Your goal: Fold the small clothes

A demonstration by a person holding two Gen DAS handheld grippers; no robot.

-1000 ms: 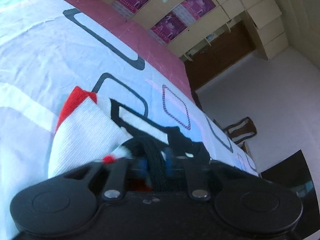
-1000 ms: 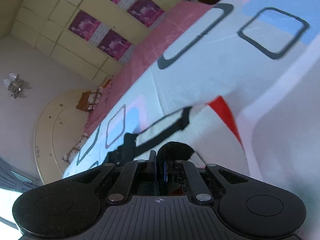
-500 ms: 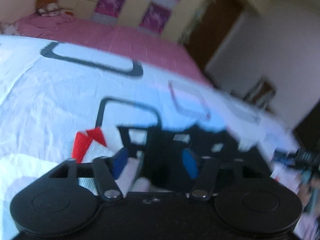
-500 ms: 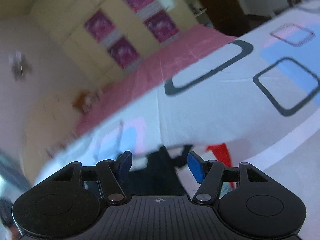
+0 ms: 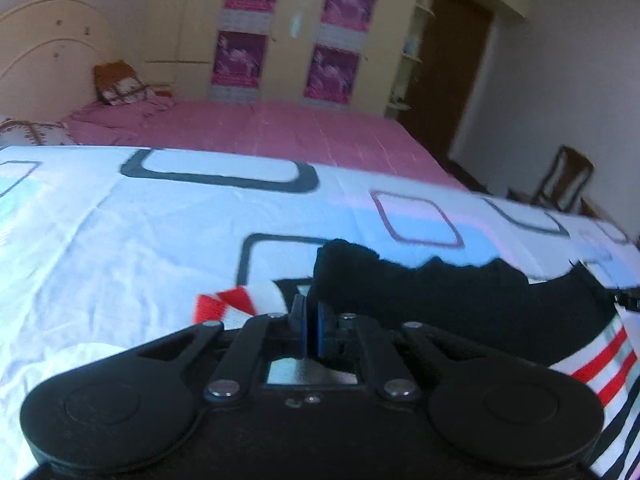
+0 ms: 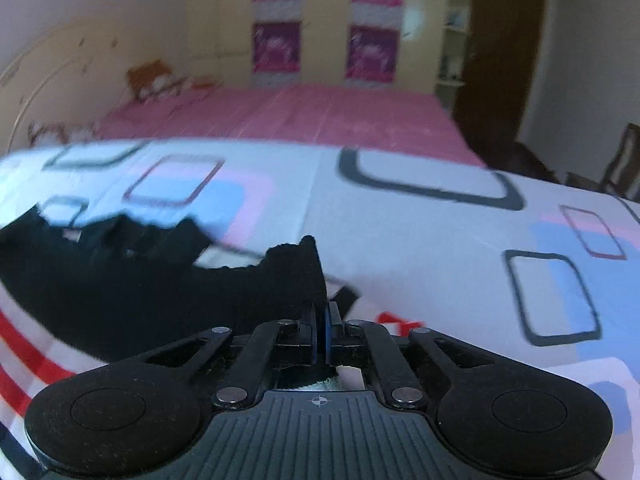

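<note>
My left fingers (image 5: 310, 322) are clenched tight, pad against pad, and so are my right fingers (image 6: 321, 330). Whether either pair pinches a thread of cloth I cannot tell — the black fabric sits right at both tips, but the pads look closed on nothing thicker than an edge.

The small garment (image 5: 460, 300), black with white, red and dark stripes, lies on the bed's patterned cover (image 5: 160, 240), just beyond my left fingers and trailing off to their right. A red-and-white cuff (image 5: 236, 300) pokes out just to their left. From the right-hand camera the same black cloth (image 6: 140, 280) bunches to the left of my fingers, one corner standing up right before them.

I judge the folding barely begun — the cloth is rumpled, its edge ragged, no neat fold showing. Much of the garment is hidden under my grippers or cut off at the frame, and motion blur smears its outline.
</note>
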